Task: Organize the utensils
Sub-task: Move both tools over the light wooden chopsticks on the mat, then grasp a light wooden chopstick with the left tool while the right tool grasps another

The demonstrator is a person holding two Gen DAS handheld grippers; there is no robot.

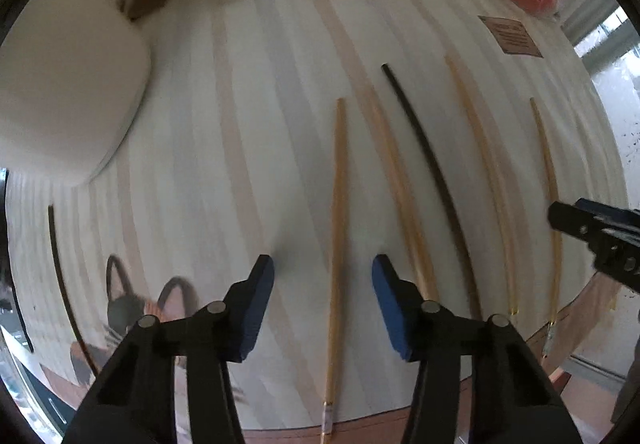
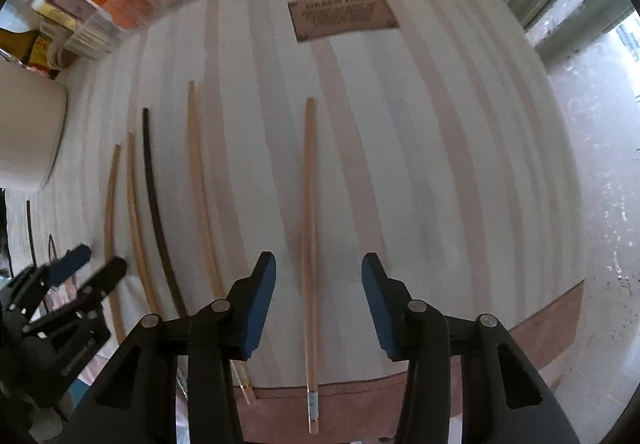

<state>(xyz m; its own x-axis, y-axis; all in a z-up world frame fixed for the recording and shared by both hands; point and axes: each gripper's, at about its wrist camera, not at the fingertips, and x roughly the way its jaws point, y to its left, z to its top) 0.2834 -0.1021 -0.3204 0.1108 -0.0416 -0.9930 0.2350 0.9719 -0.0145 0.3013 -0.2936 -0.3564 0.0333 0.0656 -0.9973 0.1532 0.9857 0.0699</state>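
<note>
Wooden chopsticks (image 1: 338, 228), one black chopstick (image 1: 432, 164), striped mat (image 1: 240, 124)

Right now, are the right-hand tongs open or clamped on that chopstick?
Open. The right tongs stand apart, one pad on each side of the wooden chopstick, which lies flat on the striped mat, untouched.

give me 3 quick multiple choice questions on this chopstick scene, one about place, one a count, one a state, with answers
1. In the right wrist view, what lies between the right claw fingers?
A. the black chopstick
B. a wooden chopstick
C. the brown label

2. How many chopsticks lie in the row right of the left claw's left finger?
A. three
B. five
C. seven

3. Both claws are:
A. open, holding nothing
B. shut on chopsticks
C. one open, one shut

Answers: 1 B, a wooden chopstick runs through the gap. 2 B, four wooden plus the black chopstick on the striped mat. 3 A, fingers spread, pads bare.
</note>
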